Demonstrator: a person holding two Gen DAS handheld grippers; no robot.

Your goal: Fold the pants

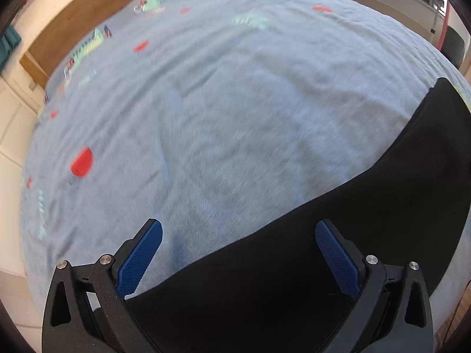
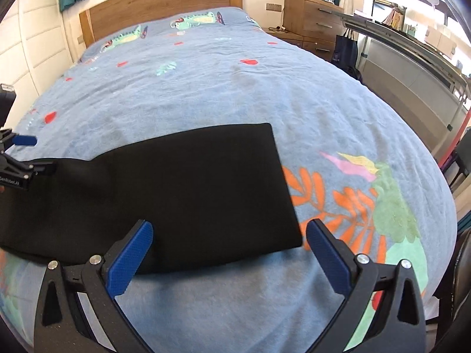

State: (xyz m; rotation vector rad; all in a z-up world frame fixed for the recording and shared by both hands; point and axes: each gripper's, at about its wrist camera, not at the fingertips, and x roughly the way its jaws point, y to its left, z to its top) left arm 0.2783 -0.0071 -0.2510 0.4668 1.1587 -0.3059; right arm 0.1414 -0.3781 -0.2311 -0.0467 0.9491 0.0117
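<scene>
With both my left gripper (image 1: 238,260) and right gripper (image 2: 229,259) wide and empty over the black pants (image 2: 182,188), I fear a pinch may catch the bed cover (image 2: 223,88) too.

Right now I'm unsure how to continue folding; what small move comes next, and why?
Probably lower the open right gripper onto the near right corner of the flat black fabric pants and close. Its fingers straddle that edge without gripping, and the left gripper is open too.

Matt black cloth pants (image 2: 191,194), soft blue woven bedspread (image 2: 223,88), wood headboard (image 2: 159,0)
</scene>
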